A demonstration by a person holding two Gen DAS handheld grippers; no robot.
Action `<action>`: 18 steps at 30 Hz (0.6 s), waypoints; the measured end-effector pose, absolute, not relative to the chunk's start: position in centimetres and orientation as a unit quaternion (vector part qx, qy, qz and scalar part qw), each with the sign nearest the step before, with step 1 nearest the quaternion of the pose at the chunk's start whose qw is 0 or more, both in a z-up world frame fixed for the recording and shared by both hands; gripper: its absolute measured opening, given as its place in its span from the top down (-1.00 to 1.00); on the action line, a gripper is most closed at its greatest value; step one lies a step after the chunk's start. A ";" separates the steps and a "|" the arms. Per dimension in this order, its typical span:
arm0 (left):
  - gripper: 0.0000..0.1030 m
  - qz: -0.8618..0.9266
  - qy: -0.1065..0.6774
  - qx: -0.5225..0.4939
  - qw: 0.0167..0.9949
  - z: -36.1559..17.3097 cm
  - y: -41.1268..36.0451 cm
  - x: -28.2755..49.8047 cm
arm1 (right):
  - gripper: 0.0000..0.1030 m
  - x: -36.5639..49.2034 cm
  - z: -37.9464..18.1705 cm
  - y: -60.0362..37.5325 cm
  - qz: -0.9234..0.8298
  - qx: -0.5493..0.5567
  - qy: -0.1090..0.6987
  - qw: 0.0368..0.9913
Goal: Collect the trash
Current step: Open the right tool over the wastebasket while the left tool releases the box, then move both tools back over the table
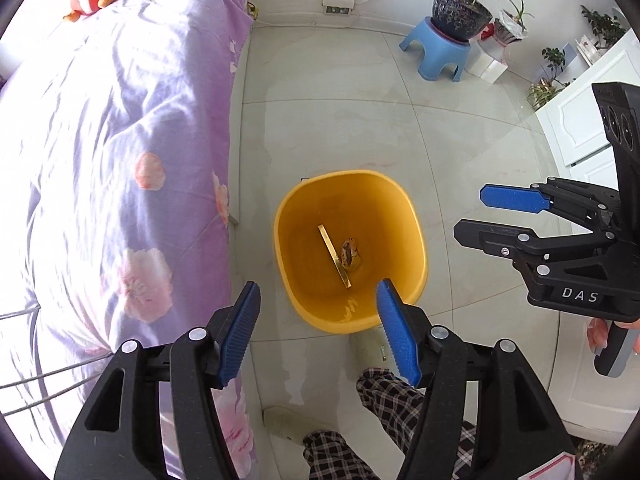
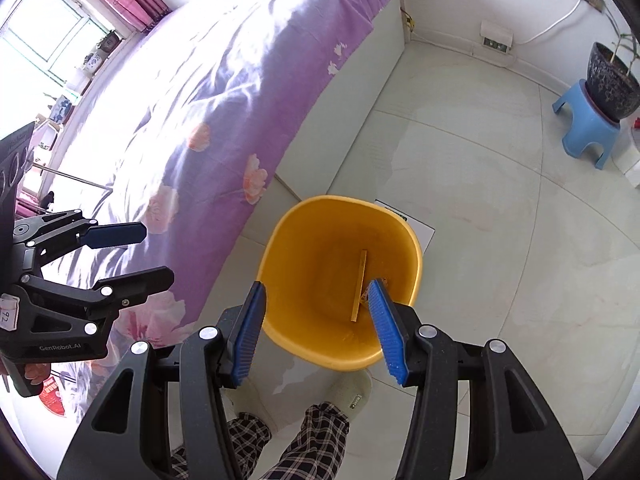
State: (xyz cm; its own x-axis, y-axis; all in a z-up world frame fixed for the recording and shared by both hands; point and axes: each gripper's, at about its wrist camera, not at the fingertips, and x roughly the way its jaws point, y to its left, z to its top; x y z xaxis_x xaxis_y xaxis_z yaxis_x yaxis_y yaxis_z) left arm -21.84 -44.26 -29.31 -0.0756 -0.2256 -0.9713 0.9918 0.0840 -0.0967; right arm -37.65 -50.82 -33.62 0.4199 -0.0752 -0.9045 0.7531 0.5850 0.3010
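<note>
Fingers (image 1: 394,332) apart, empty – yellow bin (image 1: 416,240) on pale tiled floor (image 1: 340,80) beside bed (image 1: 120,140)

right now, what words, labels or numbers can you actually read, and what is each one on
"DAS" - white letters on the black body of the right gripper, left wrist view.
"GenRobot.AI" - on the black body of the left gripper, right wrist view.
"92" - on a small white tag at that gripper's side.
Too small to read: the label on the slipper and the print on the red packet.

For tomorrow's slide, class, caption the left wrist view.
Both open hand-held grippers, left and right, above a yellow bin holding a strip and wrapper.
</note>
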 end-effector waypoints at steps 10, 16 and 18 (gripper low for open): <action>-0.67 -0.540 0.454 0.337 0.623 -20.0 -37.4 -18.6 | -0.42 -35.8 -22.9 -45.2 -0.284 0.304 0.423 0.805; -0.90 -0.516 0.439 0.291 0.676 -15.5 -32.1 -16.4 | -0.71 -34.7 -17.3 -42.2 -0.300 0.253 0.381 0.837; -0.91 -0.503 0.432 0.275 0.696 -14.2 -30.1 -15.6 | -0.77 -34.1 -15.7 -41.0 -0.306 0.233 0.365 0.848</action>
State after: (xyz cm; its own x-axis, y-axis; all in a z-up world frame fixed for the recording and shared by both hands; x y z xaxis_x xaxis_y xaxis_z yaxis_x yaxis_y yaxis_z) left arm -15.59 -30.12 -14.20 0.1205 -0.4622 -0.8786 0.9379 0.3430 -0.0518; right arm -34.12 -41.04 -15.72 0.5453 -0.3492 -0.7620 0.6897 0.7035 0.1712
